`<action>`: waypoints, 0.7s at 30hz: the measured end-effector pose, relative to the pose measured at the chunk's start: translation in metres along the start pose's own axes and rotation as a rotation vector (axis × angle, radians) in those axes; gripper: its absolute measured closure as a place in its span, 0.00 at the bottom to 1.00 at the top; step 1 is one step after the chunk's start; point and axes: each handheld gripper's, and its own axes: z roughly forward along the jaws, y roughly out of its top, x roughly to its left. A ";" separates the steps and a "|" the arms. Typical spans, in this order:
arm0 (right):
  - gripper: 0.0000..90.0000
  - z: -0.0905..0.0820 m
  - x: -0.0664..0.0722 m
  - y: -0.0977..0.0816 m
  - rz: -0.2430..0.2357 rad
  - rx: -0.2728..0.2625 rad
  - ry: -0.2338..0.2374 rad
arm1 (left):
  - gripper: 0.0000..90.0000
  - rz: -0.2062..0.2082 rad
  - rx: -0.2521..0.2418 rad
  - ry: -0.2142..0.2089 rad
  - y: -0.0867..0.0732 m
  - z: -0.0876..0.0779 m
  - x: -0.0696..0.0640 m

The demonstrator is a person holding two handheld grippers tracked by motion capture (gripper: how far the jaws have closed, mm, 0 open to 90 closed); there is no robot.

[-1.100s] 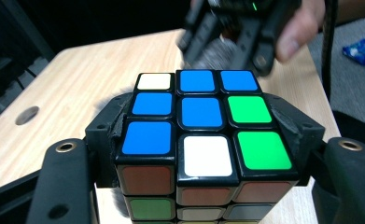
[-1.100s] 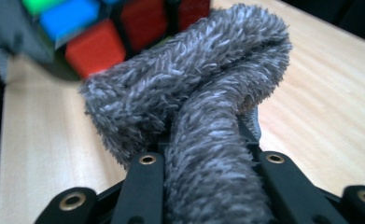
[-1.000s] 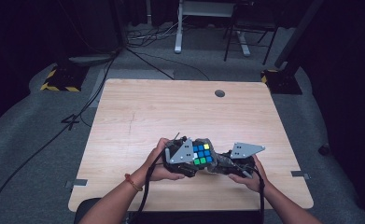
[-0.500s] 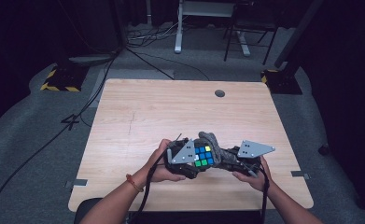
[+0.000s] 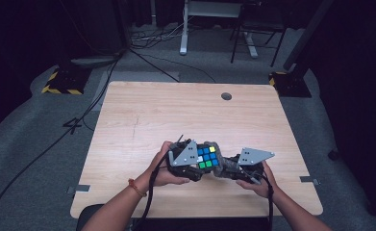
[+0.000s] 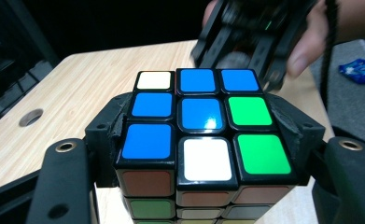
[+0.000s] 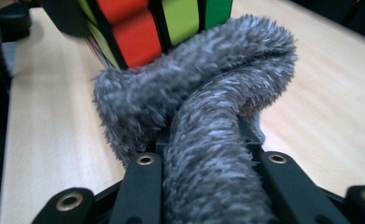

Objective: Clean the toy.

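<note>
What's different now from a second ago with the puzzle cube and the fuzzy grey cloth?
Not much. The right gripper has shifted slightly, its fuzzy grey cloth now pressed against the puzzle cube. The left gripper still clamps the cube, above the same near part of the table.

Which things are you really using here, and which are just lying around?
Being used:
puzzle cube, clamped in the left gripper
fuzzy grey cloth, held in the right gripper, touching the cube

Just lying around:
blue packet on the floor
cables behind the table
</note>
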 end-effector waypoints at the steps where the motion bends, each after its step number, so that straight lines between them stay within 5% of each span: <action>1: 0.79 -0.003 0.000 0.001 0.003 -0.016 -0.007 | 0.37 -0.006 0.005 -0.001 -0.001 0.001 0.001; 14: 0.80 -0.019 0.008 0.010 -0.057 -0.130 -0.049 | 0.37 -0.025 0.060 -0.003 -0.006 0.012 0.000; 21: 0.80 -0.020 0.010 0.012 -0.070 -0.149 -0.011 | 0.37 0.011 0.167 -0.024 -0.010 0.028 -0.008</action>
